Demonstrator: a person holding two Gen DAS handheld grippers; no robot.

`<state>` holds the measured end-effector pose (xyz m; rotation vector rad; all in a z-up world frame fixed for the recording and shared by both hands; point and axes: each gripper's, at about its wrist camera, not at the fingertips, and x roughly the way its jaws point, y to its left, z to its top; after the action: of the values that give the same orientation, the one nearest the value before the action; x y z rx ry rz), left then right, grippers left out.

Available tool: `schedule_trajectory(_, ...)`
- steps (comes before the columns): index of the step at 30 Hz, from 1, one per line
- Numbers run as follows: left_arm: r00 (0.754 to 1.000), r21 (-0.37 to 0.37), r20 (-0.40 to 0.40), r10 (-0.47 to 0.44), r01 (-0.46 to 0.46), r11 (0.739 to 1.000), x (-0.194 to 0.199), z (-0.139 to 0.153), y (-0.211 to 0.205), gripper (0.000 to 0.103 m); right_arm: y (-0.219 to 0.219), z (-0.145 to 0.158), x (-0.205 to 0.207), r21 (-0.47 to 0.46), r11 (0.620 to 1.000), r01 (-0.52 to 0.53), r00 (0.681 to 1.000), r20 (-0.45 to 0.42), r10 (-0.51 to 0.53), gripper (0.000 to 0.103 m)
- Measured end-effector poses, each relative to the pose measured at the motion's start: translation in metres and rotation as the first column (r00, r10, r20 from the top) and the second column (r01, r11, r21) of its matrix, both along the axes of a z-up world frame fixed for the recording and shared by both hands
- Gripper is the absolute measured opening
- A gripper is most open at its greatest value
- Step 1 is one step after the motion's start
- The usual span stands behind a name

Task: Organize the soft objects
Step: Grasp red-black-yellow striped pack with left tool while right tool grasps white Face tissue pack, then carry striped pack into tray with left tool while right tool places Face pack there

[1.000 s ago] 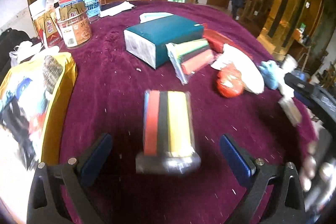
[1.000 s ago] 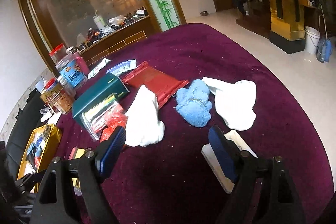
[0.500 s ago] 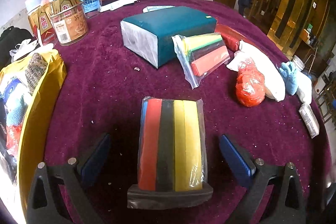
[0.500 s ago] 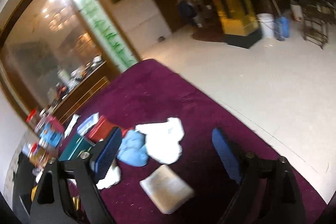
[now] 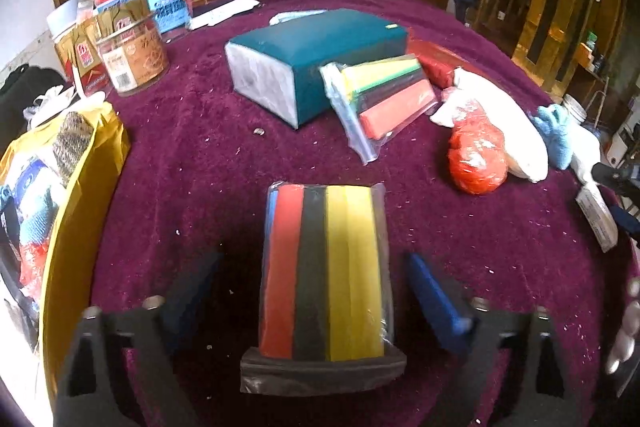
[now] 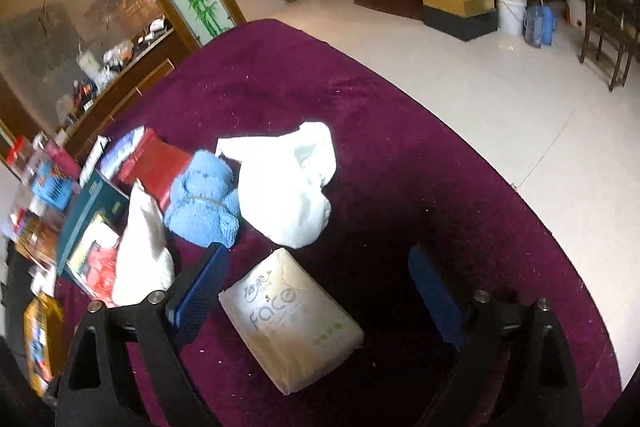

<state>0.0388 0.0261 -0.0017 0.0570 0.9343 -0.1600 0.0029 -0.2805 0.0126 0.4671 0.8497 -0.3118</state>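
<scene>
A clear-wrapped pack of coloured sponges (image 5: 324, 267) lies on the purple tablecloth (image 5: 192, 163) between the fingers of my left gripper (image 5: 312, 259). Its jaws are closing, with a gap showing on each side of the pack. In the right wrist view a beige tissue pack (image 6: 288, 323) lies between the fingers of my right gripper (image 6: 316, 253), closer to the left finger. Those jaws are opening and touch nothing. Beyond the tissue pack lie a blue towel (image 6: 204, 203) and a white cloth (image 6: 288, 187).
A teal box (image 5: 320, 59), a second sponge pack (image 5: 384, 95), a red-orange bundle (image 5: 476, 159) and another white cloth (image 5: 504, 123) lie further back. A yellow bag (image 5: 68, 219) holding soft items stands at the left, with jars (image 5: 132, 55) behind it. The table's edge (image 6: 520, 195) curves close on the right.
The left jaws have drawn in toward the sponge pack, which looks slightly nearer. The right gripper has swung and dropped, so the tissue pack now lies between its wider jaws.
</scene>
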Motion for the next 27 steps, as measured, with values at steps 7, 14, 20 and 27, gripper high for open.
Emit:
schedule_trajectory(7,0.995,-0.087,-0.079,-0.056,0.049,0.995,-0.016,0.013,0.008,0.05,0.001,0.001,0.002,-0.019,0.999,-0.029,1.0,-0.002,0.029,0.101)
schedule_trajectory(14,0.997,-0.144,-0.049,-0.061,0.053,0.988,-0.051,0.021,0.025,0.05,0.003,0.001,0.003,-0.019,0.998,-0.054,0.999,-0.003,0.053,0.102)
schedule_trajectory(20,0.999,-0.251,-0.009,-0.05,0.046,0.967,-0.092,0.037,0.052,0.05,0.033,-0.001,-0.007,-0.126,0.967,-0.22,0.971,-0.12,0.206,0.102)
schedule_trajectory(27,1.0,-0.375,0.019,-0.02,0.025,0.927,-0.126,0.049,0.084,0.05,0.043,0.002,-0.011,-0.229,0.933,-0.277,0.955,-0.169,0.242,0.055)
